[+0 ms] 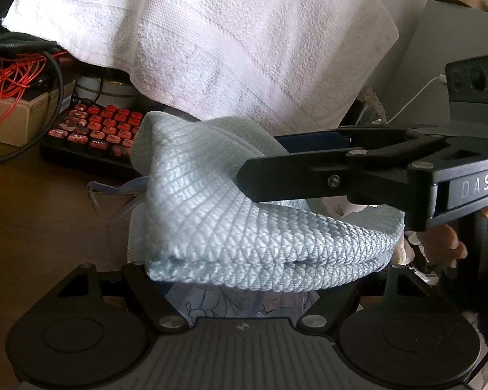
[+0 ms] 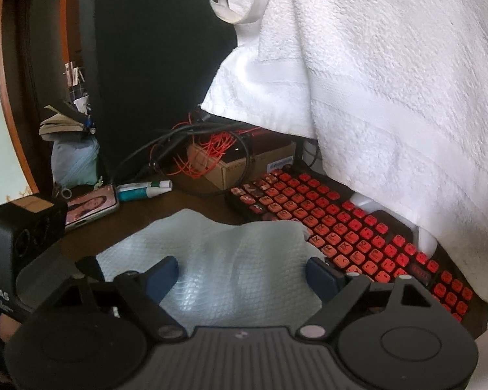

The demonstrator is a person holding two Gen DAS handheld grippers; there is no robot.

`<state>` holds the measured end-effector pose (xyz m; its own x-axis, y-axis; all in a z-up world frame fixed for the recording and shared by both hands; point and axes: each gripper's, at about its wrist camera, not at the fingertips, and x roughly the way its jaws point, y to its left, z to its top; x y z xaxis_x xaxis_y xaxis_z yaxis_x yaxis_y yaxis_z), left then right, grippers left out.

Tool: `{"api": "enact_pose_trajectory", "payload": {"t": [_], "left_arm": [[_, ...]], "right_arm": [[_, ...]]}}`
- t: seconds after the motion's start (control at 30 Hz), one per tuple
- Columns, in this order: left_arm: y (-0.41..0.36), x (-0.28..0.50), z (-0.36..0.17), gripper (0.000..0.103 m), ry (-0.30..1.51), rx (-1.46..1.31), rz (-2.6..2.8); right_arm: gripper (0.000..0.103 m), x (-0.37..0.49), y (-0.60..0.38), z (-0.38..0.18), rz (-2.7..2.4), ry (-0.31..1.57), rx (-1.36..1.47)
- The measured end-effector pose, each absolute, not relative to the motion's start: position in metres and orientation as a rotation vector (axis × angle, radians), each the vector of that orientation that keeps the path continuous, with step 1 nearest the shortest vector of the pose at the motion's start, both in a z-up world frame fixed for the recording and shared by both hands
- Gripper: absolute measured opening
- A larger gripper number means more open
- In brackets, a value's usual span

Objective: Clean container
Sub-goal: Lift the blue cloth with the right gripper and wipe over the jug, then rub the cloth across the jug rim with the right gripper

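A folded light-blue microfibre cloth (image 1: pixel 244 221) fills the middle of the left wrist view and hides my left gripper's fingers; clear plastic with a printed pattern (image 1: pixel 244 302) shows under it. My right gripper (image 1: pixel 266 162) reaches in from the right, its fingers astride the cloth's top fold. In the right wrist view the same cloth (image 2: pixel 224 260) lies between the blue pads (image 2: pixel 164 274) of my right gripper (image 2: pixel 240 276), which stand wide apart. The container itself is mostly hidden under the cloth.
A black keyboard with red keys (image 2: pixel 358 237) lies behind the cloth on the brown table (image 1: pixel 32 214). A white towel (image 1: pixel 231 39) hangs over it. A cardboard box with orange wires (image 2: pixel 231 159), black cables, a phone (image 2: pixel 91 206) and a tube (image 2: pixel 143 190) sit at the back left.
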<state>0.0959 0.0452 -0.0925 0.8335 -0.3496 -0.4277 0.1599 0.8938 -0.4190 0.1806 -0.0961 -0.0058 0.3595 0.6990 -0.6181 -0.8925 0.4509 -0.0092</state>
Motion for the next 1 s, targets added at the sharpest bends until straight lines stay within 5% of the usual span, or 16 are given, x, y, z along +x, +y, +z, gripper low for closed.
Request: {"api": "enact_pose_trajectory", "payload": {"t": [0.27,0.33,0.43,1.0], "left_arm": [[0.040,0.089,-0.091,0.079,0.519,-0.382,-0.277],[0.039,0.087,-0.090,0.079,0.520,-0.383,-0.277],[0.036,0.082,-0.089,0.079,0.520,-0.385,-0.278],[0.044,0.094,-0.091,0.078,0.514,-0.387,-0.271]], "right_arm": [[0.046,0.168,-0.094,0.000,1.107,0.575,-0.403],[0.027,0.166,-0.093,0.001,1.112,0.575,-0.403],[0.020,0.165,-0.093,0.001,1.097,0.571,-0.395],[0.013,0.154,-0.098,0.018,1.041,0.489,-0.320]]}}
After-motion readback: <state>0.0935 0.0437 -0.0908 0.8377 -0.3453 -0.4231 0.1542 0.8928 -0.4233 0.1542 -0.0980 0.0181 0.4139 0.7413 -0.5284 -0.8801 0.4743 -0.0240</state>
